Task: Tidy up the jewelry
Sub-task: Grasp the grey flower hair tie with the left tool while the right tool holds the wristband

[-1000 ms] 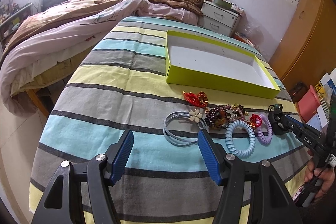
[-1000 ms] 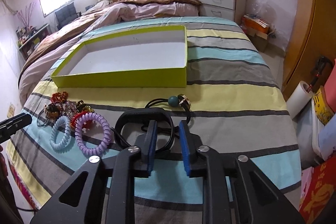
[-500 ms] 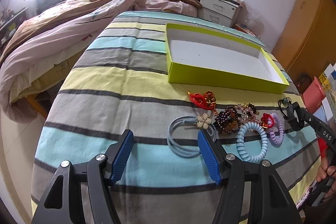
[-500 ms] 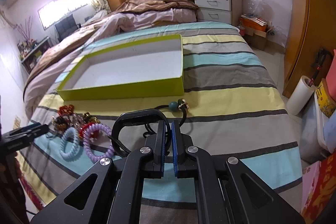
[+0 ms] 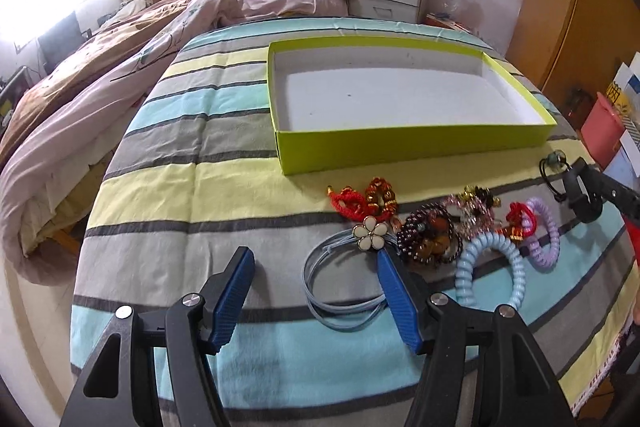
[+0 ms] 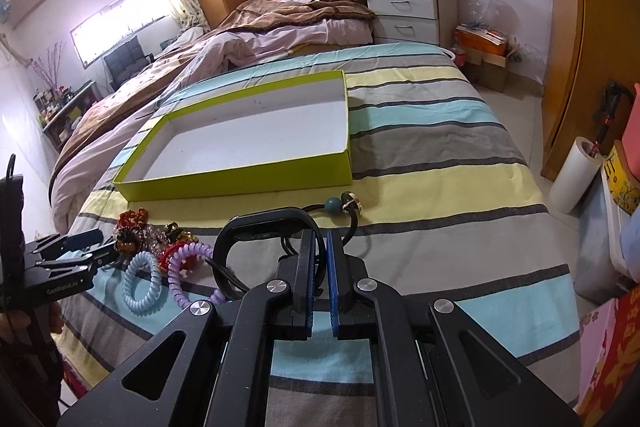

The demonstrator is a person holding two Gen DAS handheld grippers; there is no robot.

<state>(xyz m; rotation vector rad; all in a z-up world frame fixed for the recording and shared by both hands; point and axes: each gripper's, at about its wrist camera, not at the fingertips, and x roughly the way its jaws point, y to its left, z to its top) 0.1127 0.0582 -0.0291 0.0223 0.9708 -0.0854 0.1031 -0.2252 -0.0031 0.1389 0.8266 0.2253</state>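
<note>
- Stretching across the striped bed [image 6: 460,163], the empty green box [image 6: 240,183] waits, jewelry heaped before it.
- Right hand-held gripper [image 6: 318,251] pinches a black band [image 6: 260,223]; its trailing beaded cord [image 6: 352,217] could snag.
- Left hand-held gripper [image 5: 316,273], spread wide, straddles the flower headband [image 5: 344,301], risking dragging neighbouring bracelets [image 5: 430,239].

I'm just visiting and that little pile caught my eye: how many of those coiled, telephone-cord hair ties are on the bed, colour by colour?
Light blue spiral tie: 1
Purple spiral tie: 1
Total: 2
</note>
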